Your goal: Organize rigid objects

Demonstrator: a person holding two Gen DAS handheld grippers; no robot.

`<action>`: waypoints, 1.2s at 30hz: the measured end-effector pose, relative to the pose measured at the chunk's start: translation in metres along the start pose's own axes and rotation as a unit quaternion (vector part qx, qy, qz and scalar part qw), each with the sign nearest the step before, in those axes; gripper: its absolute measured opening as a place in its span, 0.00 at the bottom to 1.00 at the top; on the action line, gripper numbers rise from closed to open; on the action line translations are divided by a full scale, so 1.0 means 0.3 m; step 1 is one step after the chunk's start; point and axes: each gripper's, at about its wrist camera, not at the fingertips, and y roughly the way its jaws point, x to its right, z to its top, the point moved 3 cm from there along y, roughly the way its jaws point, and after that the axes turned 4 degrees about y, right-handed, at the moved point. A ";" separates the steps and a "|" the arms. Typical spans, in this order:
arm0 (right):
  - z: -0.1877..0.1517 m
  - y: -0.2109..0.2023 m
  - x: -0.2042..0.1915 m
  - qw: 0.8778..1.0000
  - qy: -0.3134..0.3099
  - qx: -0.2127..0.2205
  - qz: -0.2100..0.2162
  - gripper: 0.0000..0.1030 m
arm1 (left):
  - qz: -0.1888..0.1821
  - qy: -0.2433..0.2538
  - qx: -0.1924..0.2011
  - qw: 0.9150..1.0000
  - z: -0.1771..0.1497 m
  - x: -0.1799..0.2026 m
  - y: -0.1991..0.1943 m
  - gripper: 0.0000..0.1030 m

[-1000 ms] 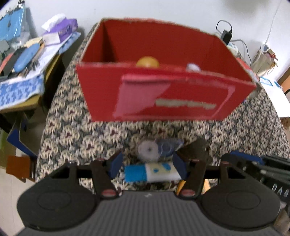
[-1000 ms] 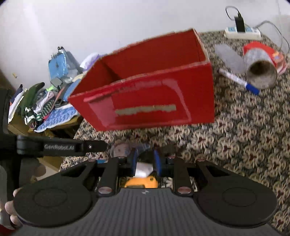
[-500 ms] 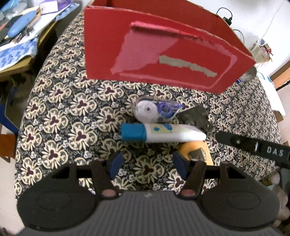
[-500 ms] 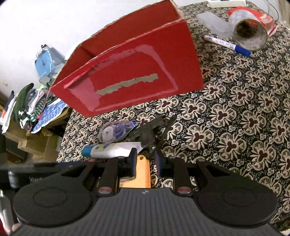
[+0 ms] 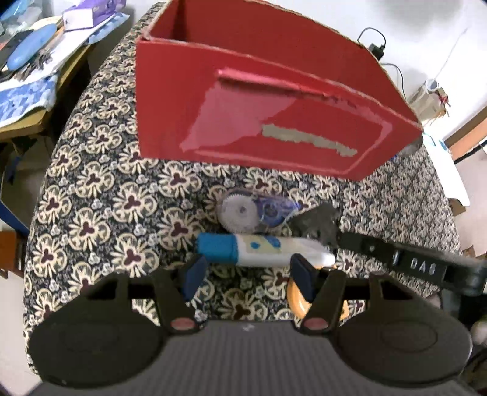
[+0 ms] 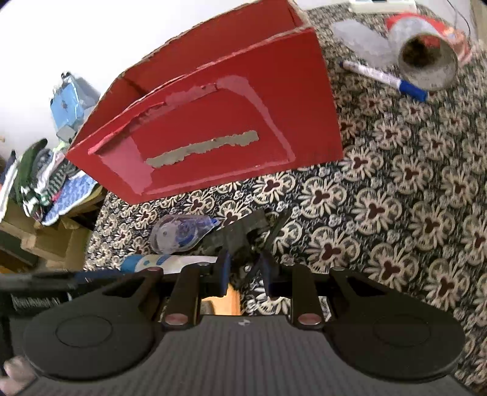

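Observation:
A red cardboard box (image 5: pixel 274 100) stands on the patterned tablecloth; it also shows in the right wrist view (image 6: pixel 213 128). In front of it lie a clear correction-tape dispenser (image 5: pixel 252 210), a white tube with a blue cap (image 5: pixel 261 252), a black plastic piece (image 5: pixel 316 222) and an orange object (image 5: pixel 296 301). My left gripper (image 5: pixel 246 271) is open, just in front of the tube. My right gripper (image 6: pixel 245 265) is partly open at the black piece (image 6: pixel 240 234), not clamped on it. The tape dispenser (image 6: pixel 179 233) and the tube (image 6: pixel 164 263) lie to its left.
A blue-capped marker (image 6: pixel 383 79), an open tin can (image 6: pixel 426 64) and a clear plastic piece (image 6: pixel 362 42) lie at the table's far right. A cluttered side table (image 5: pixel 33 76) stands to the left. A power strip (image 6: pixel 380 3) sits at the back.
Both grippers have moved forward toward the items. The right gripper's fingers have spread apart and now sit at the black piece. The left gripper stays open, now close to the tube.

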 end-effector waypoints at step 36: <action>0.011 -0.012 0.049 0.993 -0.116 -0.009 0.013 0.14 | -0.074 0.082 -0.074 0.991 0.150 0.260 0.282 0.61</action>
